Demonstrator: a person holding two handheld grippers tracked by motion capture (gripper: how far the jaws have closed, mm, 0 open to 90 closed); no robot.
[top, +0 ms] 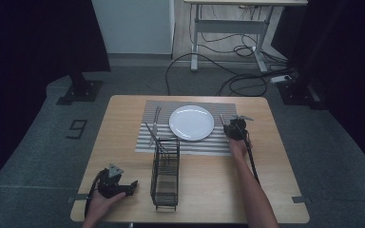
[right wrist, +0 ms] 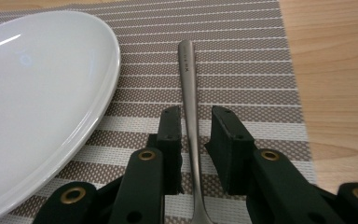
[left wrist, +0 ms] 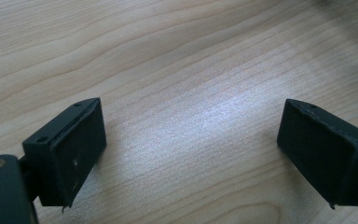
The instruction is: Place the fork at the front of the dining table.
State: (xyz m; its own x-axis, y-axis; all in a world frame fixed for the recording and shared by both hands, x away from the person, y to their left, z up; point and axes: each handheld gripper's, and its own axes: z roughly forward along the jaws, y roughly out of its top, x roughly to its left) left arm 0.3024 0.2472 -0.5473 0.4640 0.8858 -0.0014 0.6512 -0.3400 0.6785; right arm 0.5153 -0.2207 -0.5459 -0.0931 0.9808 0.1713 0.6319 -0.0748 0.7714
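A: Start at the lower left of the high view. What's there?

B: The left gripper [top: 132,185], held in a hand at the near edge of the table [top: 266,190]. In the left gripper view its jaws stand wide apart over bare wood, with nothing between them

A: And just to its right?

B: A black wire rack [top: 165,175] stands upright in the lower middle of the frame, near that gripper but not touching it. Thin utensils [top: 151,133] poke up from its far end; they're too small to tell which kind

A: Further up?

B: A striped placemat [top: 147,142] lies across the middle of the table. A piece of cutlery [top: 156,121] rests on its left part, and a white plate [top: 191,122] sits at its centre

A: And on the right?

B: The right gripper [top: 228,124] is just right of the plate, over the placemat's right edge, with the forearm coming up from the bottom of the frame

A: Is it holding anything?

B: In the right gripper view a metal utensil handle [right wrist: 189,84] lies flat on the placemat [right wrist: 242,56], running straight up the middle of the frame beside the plate [right wrist: 37,93] at the left. The jaws sit on either side of the handle, only slightly apart. There's a thin gap on each side, so the pads aren't pressing on it
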